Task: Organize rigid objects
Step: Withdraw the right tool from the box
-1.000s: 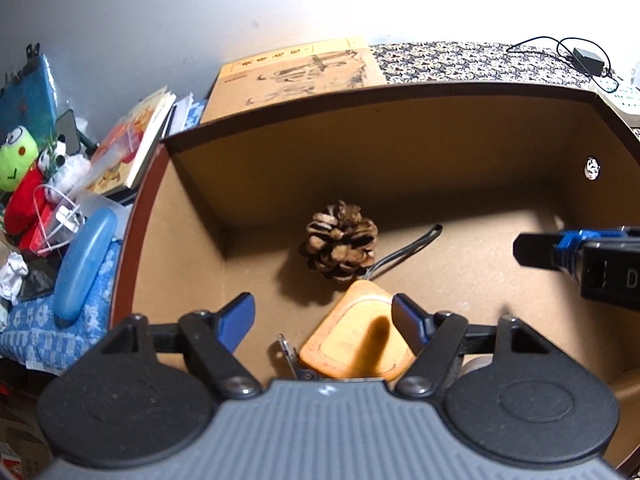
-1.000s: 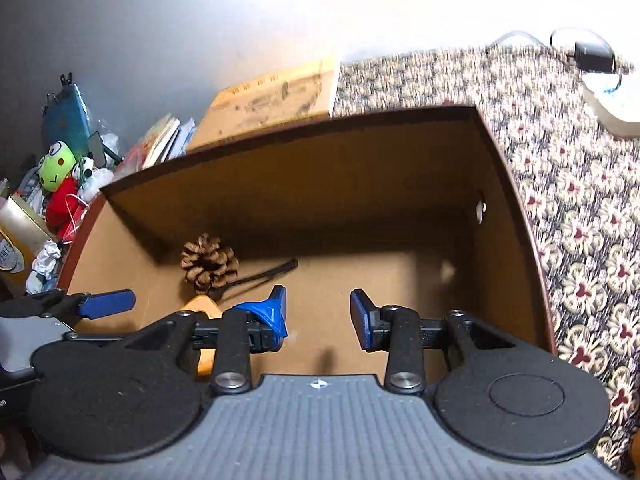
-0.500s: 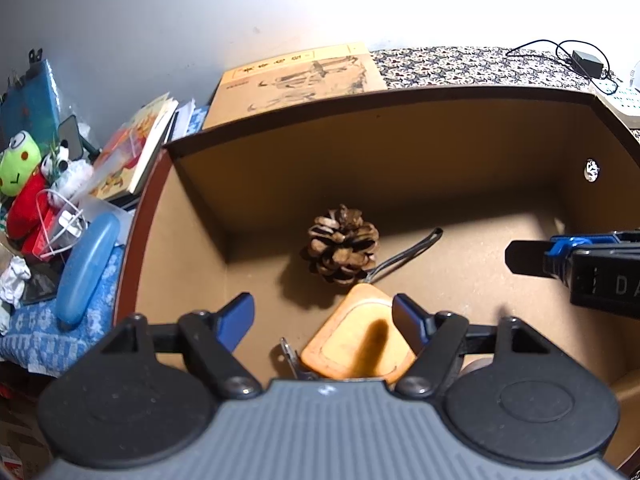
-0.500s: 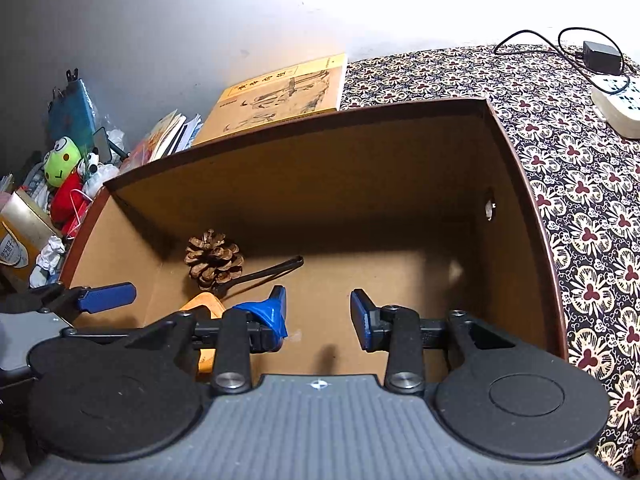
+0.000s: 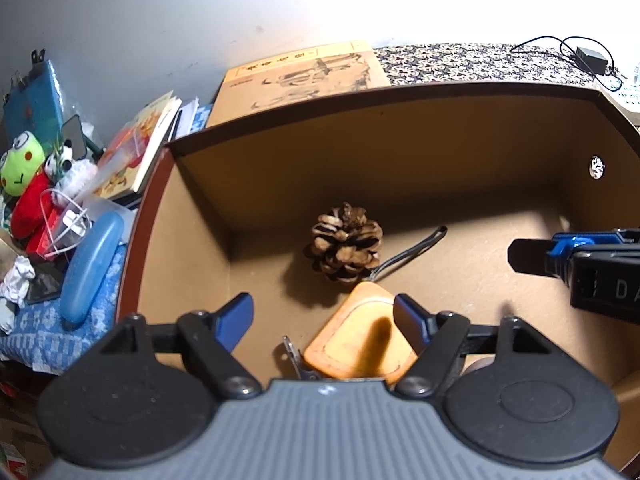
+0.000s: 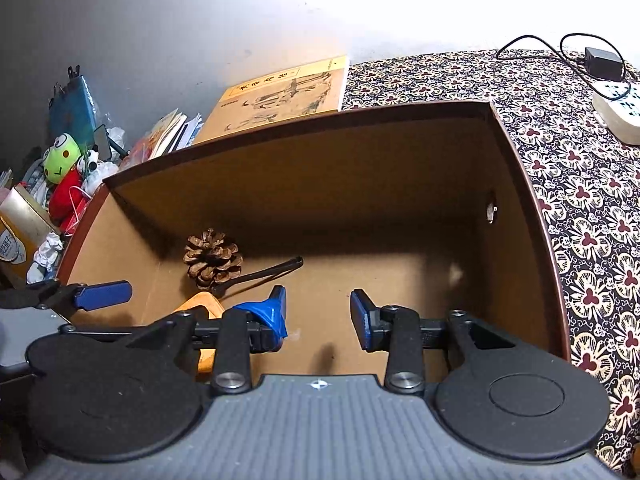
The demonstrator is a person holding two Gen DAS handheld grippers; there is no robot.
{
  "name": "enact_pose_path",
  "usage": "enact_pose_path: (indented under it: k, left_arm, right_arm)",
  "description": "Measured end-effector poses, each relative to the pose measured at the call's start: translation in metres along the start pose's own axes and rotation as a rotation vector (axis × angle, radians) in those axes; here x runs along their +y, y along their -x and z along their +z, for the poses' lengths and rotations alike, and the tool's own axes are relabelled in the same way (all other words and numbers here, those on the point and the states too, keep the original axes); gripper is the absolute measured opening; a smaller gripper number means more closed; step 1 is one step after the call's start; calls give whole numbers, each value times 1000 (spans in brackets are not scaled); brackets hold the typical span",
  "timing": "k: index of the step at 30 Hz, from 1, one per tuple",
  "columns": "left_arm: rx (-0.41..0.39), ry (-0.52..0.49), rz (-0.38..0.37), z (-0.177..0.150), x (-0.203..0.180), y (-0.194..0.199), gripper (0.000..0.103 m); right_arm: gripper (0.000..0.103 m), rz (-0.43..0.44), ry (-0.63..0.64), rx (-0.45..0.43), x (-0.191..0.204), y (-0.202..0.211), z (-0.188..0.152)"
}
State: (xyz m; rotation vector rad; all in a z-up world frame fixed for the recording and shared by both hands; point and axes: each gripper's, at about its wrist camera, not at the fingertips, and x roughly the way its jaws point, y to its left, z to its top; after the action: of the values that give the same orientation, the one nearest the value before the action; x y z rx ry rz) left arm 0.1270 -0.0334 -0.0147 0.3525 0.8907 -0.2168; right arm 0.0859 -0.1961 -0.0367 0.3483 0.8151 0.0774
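Both tongs empty, spread wide: left gripper [image 5: 323, 316] over orange pad [image 5: 360, 342]; right gripper [image 6: 318, 314] over bare floor of box [image 6: 400, 276]; pine cone [image 5: 345, 243] + black-handled tool [image 5: 412, 254] lying inside, touching; vs 1 s ago, view pulled back/up a bit, items unmoved; prob. drop-off done, next fetch pending.

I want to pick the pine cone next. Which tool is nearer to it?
Left. The left tool is open just in front of the pine cone; the right tool, also open, is off to the cone's right.
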Motion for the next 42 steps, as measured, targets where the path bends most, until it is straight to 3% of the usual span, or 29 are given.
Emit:
enact_pose_path:
  k: [31,42]
  left_arm:
    - [-6,-6,-31,3,1,-2,78]
    - [27,-11,-60,4,1,-5,82]
  right_arm:
    - [19,36,13,36,1,-3,3]
    - [19,46,8,36,0,-3,3]
